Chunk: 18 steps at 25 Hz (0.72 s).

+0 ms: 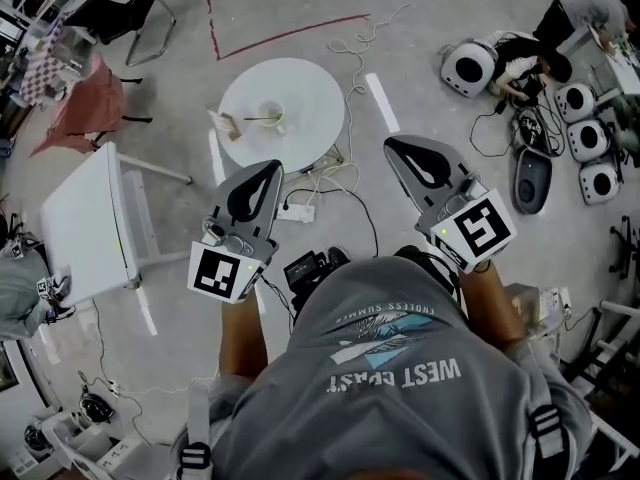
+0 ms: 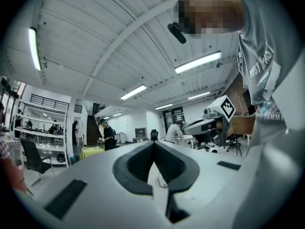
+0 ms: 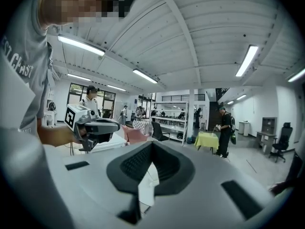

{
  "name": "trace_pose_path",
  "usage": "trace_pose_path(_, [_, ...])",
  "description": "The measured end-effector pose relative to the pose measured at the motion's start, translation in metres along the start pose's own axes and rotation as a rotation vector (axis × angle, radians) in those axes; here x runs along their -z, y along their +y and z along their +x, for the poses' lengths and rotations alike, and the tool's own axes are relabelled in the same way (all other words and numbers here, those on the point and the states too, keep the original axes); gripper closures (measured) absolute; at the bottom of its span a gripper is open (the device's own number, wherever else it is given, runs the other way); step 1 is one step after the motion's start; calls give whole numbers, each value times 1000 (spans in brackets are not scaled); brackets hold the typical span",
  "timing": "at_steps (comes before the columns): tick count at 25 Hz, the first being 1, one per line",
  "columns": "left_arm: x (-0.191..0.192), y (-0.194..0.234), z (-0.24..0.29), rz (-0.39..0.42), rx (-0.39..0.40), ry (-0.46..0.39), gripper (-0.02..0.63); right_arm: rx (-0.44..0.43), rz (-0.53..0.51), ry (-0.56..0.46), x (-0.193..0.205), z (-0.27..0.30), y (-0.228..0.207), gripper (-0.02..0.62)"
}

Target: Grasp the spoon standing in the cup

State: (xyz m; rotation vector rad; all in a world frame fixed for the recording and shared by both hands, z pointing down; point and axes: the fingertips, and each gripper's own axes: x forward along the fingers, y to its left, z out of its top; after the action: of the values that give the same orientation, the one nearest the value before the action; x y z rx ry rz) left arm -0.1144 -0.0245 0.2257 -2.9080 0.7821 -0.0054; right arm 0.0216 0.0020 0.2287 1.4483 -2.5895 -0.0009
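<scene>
A pale cup [image 1: 271, 115] stands on the round white table [image 1: 310, 93] ahead of me, with a thin spoon [image 1: 258, 119] leaning out of it to the left. Both grippers are held up at chest height, well short of the table. My left gripper [image 1: 268, 165] is shut with nothing in it; its dark pads meet at the tip [image 2: 153, 142]. My right gripper [image 1: 390, 144] is also shut and empty, tips together [image 3: 151, 143]. Each gripper view looks out across the room and shows the other gripper, not the cup.
A small pale item [image 1: 225, 124] lies on the round table left of the cup. A white rectangular table [image 1: 85, 218] and a chair with red cloth [image 1: 85, 103] stand left. Cables and a power strip [image 1: 298, 211] cross the floor. White round machines [image 1: 468, 66] and a crouching person [image 1: 520, 63] are at right.
</scene>
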Motion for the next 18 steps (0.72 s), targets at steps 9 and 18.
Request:
trace_pose_path(9, [4,20,-7,11,-45,-7,603,-24,-20,7,-5,20,-7,594])
trace_pose_path(18, [-1,38,-7,53,-173,23,603,-105,-16,-36,-7,45,-37,594])
